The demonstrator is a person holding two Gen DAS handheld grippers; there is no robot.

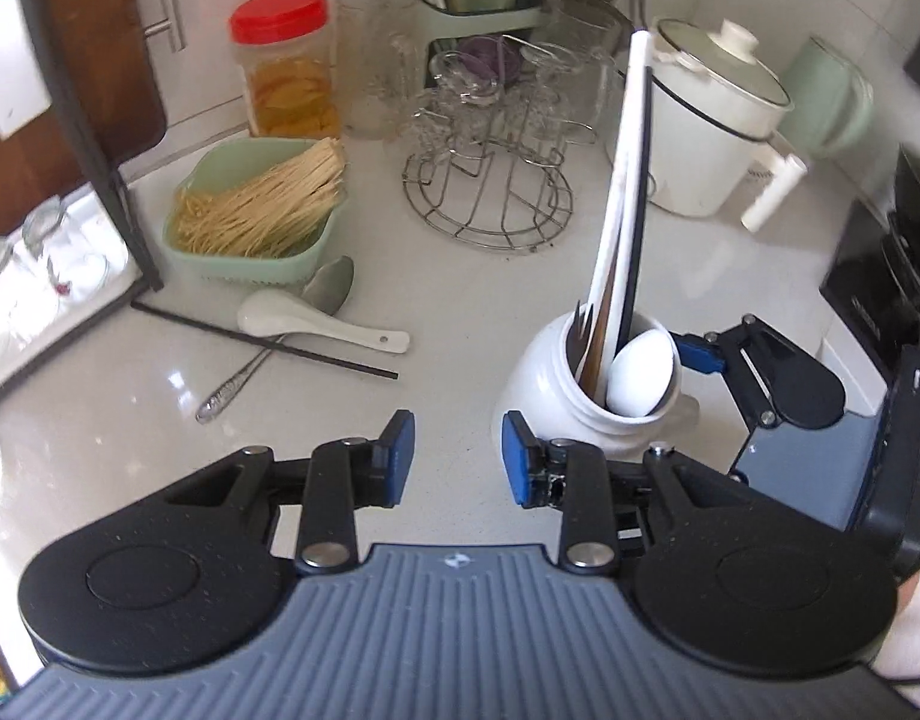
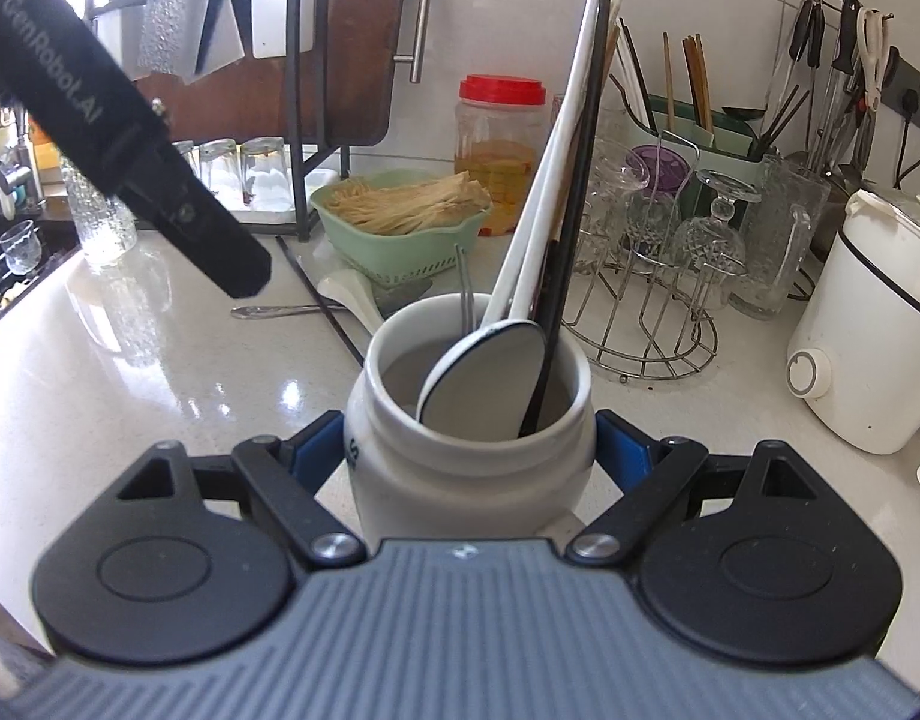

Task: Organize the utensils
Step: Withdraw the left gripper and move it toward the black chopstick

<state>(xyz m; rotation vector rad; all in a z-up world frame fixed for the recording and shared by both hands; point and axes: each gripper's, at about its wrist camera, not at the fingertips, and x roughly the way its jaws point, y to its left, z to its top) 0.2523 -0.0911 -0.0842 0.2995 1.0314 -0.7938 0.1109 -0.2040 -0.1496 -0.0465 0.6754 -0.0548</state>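
Two grippers over a white counter (image 1: 160, 396). Right gripper (image 2: 469, 450) clamps a white jar (image 2: 460, 480): blue pads press the jar's left and right flanks, jar upright between the jaws. Left gripper (image 1: 457, 456) hangs with jaws part open, nothing between them; pads (image 1: 400, 444) clear of the counter, the jar just beyond and right of its right pad.

Beyond the right jaws, right side: white cooker (image 2: 868, 330). Ahead and right: wire rack (image 2: 652, 324) with upturned glasses. Straight ahead, past the jar: green basket (image 2: 400, 240) of dry noodles, red-lidded tub (image 2: 502, 150) behind it. Further back a green caddy (image 2: 718, 132) with chopsticks and hanging tools on the wall.

In the jar, between the right jaws: long white ladle handles (image 2: 556, 180) leaning up and right, a black chopstick (image 2: 574, 204) beside them, a white spoon (image 2: 490, 378) bowl-up at the rim, a fork (image 2: 466, 294) at the far left of the mouth.

Loose utensils, ahead and left of the left jaws, well apart from the jar: white soup spoon (image 1: 316, 324) lying across a steel spoon (image 1: 280, 342), and one black chopstick (image 1: 262, 339) crossing both. All three flat on the counter, just in front of the basket.
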